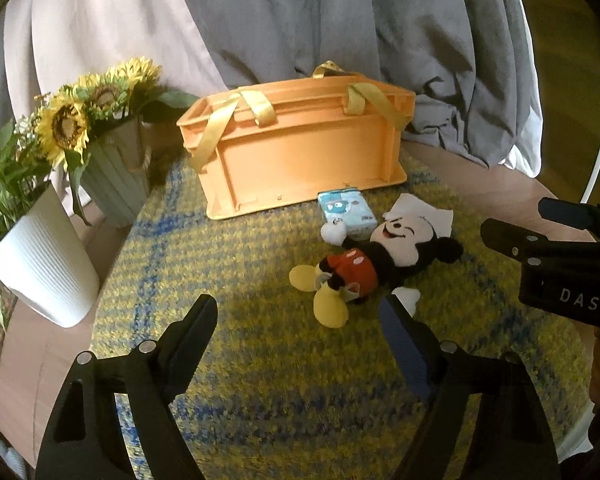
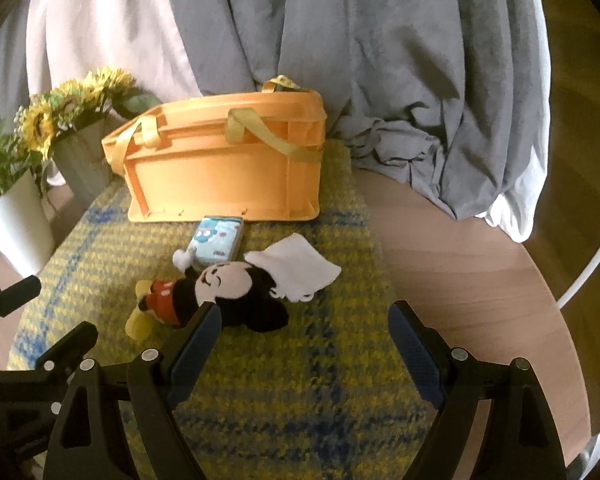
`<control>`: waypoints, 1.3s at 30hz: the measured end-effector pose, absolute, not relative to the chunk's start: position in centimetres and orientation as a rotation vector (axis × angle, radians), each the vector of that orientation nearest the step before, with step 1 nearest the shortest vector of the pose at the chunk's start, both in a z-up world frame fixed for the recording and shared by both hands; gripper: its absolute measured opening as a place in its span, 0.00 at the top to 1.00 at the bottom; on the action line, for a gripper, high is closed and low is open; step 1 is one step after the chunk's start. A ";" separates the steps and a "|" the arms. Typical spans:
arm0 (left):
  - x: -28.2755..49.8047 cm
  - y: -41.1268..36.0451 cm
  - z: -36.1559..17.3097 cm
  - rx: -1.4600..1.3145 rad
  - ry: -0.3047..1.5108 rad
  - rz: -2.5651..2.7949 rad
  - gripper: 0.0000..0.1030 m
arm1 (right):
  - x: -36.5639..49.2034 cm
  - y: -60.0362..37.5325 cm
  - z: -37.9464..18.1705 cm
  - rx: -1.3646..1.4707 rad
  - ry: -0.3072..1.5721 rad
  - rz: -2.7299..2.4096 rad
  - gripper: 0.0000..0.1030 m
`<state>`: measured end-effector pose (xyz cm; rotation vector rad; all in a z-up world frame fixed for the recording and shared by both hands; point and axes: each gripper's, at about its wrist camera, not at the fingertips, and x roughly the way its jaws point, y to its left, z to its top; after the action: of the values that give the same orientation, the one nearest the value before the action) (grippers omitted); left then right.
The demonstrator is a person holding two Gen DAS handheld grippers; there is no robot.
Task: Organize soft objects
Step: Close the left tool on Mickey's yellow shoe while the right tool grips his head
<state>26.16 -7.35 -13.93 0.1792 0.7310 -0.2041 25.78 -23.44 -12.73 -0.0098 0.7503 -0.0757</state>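
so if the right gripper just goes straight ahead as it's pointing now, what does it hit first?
Probably the white cloth by the Mickey plush, which lies slightly left of the line. The right gripper is open, with only the yellow-blue mat under it. Beyond sits the orange basket. Depth is uncertain.

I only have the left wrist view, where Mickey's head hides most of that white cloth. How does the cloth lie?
Observer: In the right wrist view the white cloth lies spread flat on the yellow-blue mat. The Mickey plush has its head over the cloth's near-left corner, and the rest is uncovered.
Operator: Is the right tool open? I see only its side.
Observer: Yes. The right tool is open and empty, with its fingers wide apart. Its left finger sits in front of the plush's body, and I cannot tell whether they touch.
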 end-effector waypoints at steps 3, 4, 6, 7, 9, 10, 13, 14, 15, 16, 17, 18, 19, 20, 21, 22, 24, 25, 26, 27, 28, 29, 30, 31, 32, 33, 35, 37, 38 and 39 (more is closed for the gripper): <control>26.4 -7.5 -14.7 0.175 0.753 -0.209 0.27 | 26.1 -23.1 -13.4 -0.025 0.753 -0.049 0.17; 26.6 -7.5 -15.0 0.170 0.760 -0.212 0.28 | 26.3 -23.0 -13.7 -0.032 0.760 -0.041 0.17; 26.7 -7.6 -15.4 0.168 0.761 -0.211 0.30 | 26.6 -22.9 -14.1 -0.035 0.766 -0.023 0.18; 26.8 -7.7 -15.7 0.171 0.764 -0.212 0.30 | 26.7 -22.9 -14.3 -0.036 0.768 -0.014 0.19; 27.0 -7.8 -16.2 0.161 0.771 -0.215 0.31 | 27.0 -22.7 -14.8 -0.036 0.765 0.011 0.21; 27.1 -7.8 -16.5 0.155 0.779 -0.215 0.31 | 27.1 -22.7 -15.0 -0.038 0.770 0.017 0.22; 27.6 -7.9 -17.1 0.130 0.803 -0.222 0.36 | 27.6 -22.7 -16.0 -0.025 0.795 0.043 0.27; 27.7 -8.0 -17.3 0.131 0.806 -0.219 0.38 | 27.7 -22.7 -16.3 -0.022 0.803 0.049 0.29; 27.9 -8.0 -17.5 0.131 0.809 -0.218 0.39 | 27.9 -22.7 -16.6 -0.021 0.812 0.057 0.31; 28.0 -8.1 -17.6 0.130 0.812 -0.219 0.39 | 28.0 -22.7 -16.9 -0.024 0.819 0.056 0.31; 28.2 -8.2 -17.8 0.131 0.815 -0.220 0.39 | 28.1 -22.7 -17.1 -0.026 0.824 0.058 0.33; 28.2 -8.3 -17.8 0.132 0.815 -0.221 0.39 | 28.2 -22.7 -17.2 -0.026 0.827 0.061 0.34; 28.4 -8.4 -17.9 0.134 0.815 -0.221 0.39 | 28.3 -22.8 -17.4 -0.026 0.831 0.065 0.34; 28.5 -8.5 -18.0 0.137 0.817 -0.222 0.40 | 28.4 -22.8 -17.4 -0.026 0.831 0.068 0.34; 28.6 -8.5 -18.1 0.137 0.819 -0.222 0.40 | 28.5 -22.8 -17.5 -0.029 0.831 0.069 0.34; 28.8 -8.6 -18.2 0.136 0.823 -0.222 0.40 | 28.6 -22.8 -17.6 -0.032 0.832 0.070 0.35; 29.1 -8.6 -18.4 0.133 0.830 -0.227 0.42 | 28.9 -22.8 -17.7 -0.035 0.840 0.077 0.37; 29.2 -8.7 -18.5 0.134 0.831 -0.224 0.42 | 29.0 -22.8 -17.8 -0.035 0.843 0.082 0.37; 29.3 -8.7 -18.6 0.135 0.835 -0.224 0.42 | 29.2 -22.8 -17.8 -0.036 0.844 0.085 0.37; 29.4 -8.7 -18.6 0.134 0.838 -0.226 0.44 | 29.3 -22.8 -17.9 -0.039 0.846 0.087 0.38; 29.6 -8.7 -18.7 0.132 0.843 -0.229 0.45 | 29.4 -22.7 -18.0 -0.042 0.847 0.088 0.39; 29.7 -8.7 -18.8 0.132 0.846 -0.232 0.47 | 29.5 -22.7 -18.0 -0.044 0.847 0.092 0.40; 29.8 -8.8 -18.8 0.130 0.848 -0.234 0.48 | 29.7 -22.6 -18.1 -0.047 0.850 0.096 0.41; 29.9 -8.8 -18.9 0.130 0.851 -0.236 0.48 | 29.8 -22.6 -18.2 -0.049 0.851 0.098 0.42; 29.9 -8.8 -19.0 0.130 0.853 -0.237 0.49 | 29.9 -22.5 -18.2 -0.050 0.851 0.101 0.42; 30.1 -8.9 -19.1 0.128 0.859 -0.239 0.52 | 30.1 -22.5 -18.3 -0.052 0.852 0.105 0.43; 30.4 -8.9 -19.2 0.125 0.867 -0.241 0.53 | 30.3 -22.4 -18.3 -0.061 0.849 0.109 0.43; 30.5 -9.0 -19.4 0.121 0.872 -0.240 0.54 | 30.5 -22.2 -18.3 -0.074 0.844 0.114 0.43; 30.6 -9.0 -19.4 0.119 0.875 -0.242 0.56 | 30.5 -22.2 -18.3 -0.075 0.841 0.116 0.44; 30.7 -9.0 -19.5 0.116 0.881 -0.246 0.58 | 30.6 -22.2 -18.3 -0.078 0.836 0.120 0.45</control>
<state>30.75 -9.04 -19.53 0.1161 0.8813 -0.2460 30.63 -22.16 -18.26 -0.0780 0.8357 0.1195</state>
